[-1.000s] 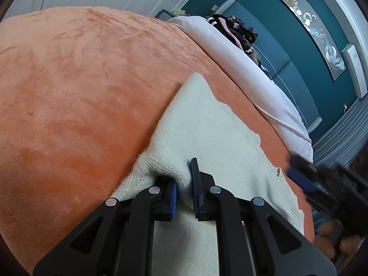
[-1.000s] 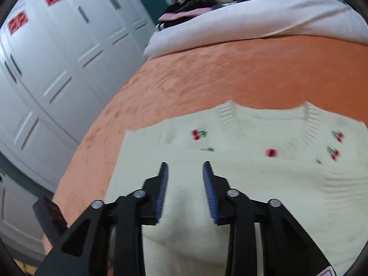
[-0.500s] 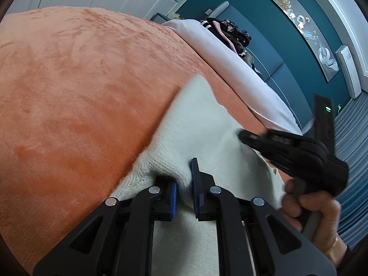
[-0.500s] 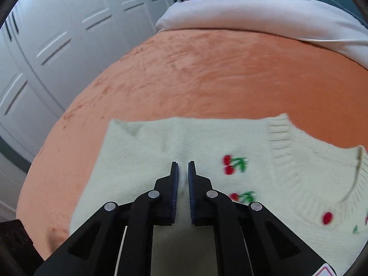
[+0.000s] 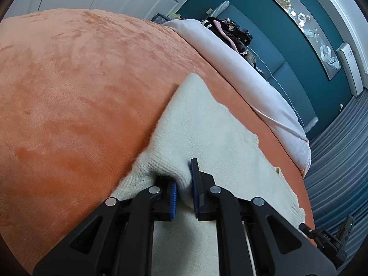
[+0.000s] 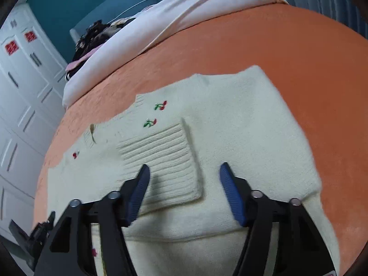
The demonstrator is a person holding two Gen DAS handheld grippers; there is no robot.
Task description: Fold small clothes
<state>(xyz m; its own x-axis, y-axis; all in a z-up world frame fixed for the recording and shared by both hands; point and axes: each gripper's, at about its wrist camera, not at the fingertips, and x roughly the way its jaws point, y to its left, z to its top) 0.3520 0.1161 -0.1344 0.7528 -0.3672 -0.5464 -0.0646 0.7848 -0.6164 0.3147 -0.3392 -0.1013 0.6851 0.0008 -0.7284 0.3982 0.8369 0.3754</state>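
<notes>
- Orange blanket (image 5: 80, 96): plush, velvety nap, spread wide from nine o'clock to the middle of the left wrist view.
- Left gripper (image 5: 184, 191): black, blue ribbed pads, pinched narrow on a bunched fold of cream sweater (image 5: 207, 133).
- Sweater: soft fuzzy knit, flat on the blanket, pointed corner toward twelve o'clock.
- White duvet (image 5: 241, 73): smooth, rounded, at two o'clock.
- In the right wrist view, ribbed cuff (image 6: 161, 161) folded over the sweater body, small embroidered cherries (image 6: 161, 105) at eleven o'clock.
- Right gripper (image 6: 184, 184): spread wide, above the cuff, nothing gripped.
</notes>
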